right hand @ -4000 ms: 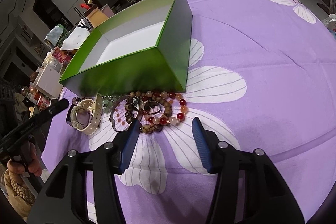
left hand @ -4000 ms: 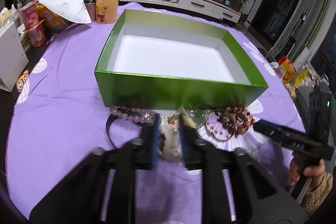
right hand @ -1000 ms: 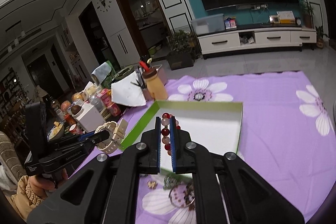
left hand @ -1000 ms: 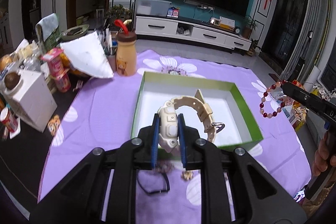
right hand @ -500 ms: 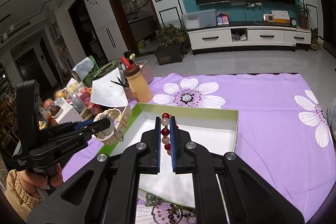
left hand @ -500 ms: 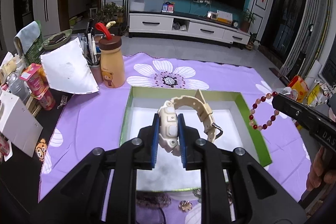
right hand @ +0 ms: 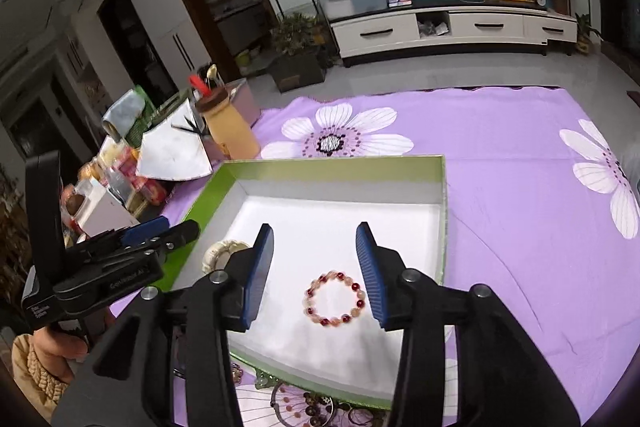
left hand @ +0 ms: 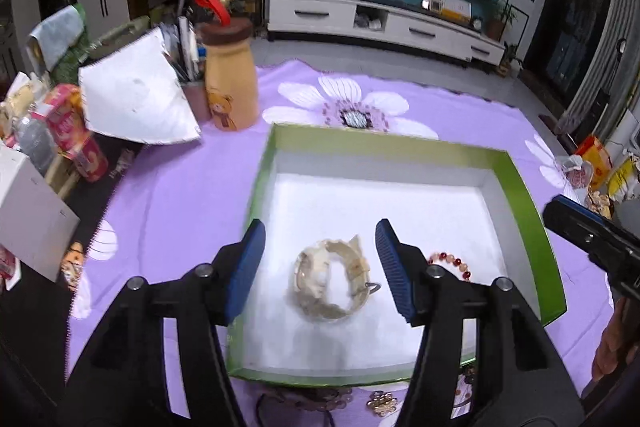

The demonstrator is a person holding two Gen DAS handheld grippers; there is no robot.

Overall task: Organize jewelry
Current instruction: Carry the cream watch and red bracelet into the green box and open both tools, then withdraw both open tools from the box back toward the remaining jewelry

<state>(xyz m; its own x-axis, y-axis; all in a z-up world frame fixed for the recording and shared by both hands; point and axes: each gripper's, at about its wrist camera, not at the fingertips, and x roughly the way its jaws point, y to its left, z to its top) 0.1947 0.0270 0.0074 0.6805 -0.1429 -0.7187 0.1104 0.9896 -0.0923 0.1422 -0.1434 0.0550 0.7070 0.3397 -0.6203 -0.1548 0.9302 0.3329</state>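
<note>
1. A cream watch is lying curled on the white floor of the green box, low and centre in the left wrist frame.
2. A red-and-pink bead bracelet is lying flat in the same box, low and centre in the right wrist frame, apart from the watch.
3. The left tongs are hanging spread wide above the watch, gripping nothing.
4. The right tongs are likewise standing open over the bracelet, empty.
5. More beaded jewelry is sitting on the purple flowered tablecloth along the bottom edge, just outside the box.
6. A tan bear bottle is standing at upper left on the tabletop.
</note>
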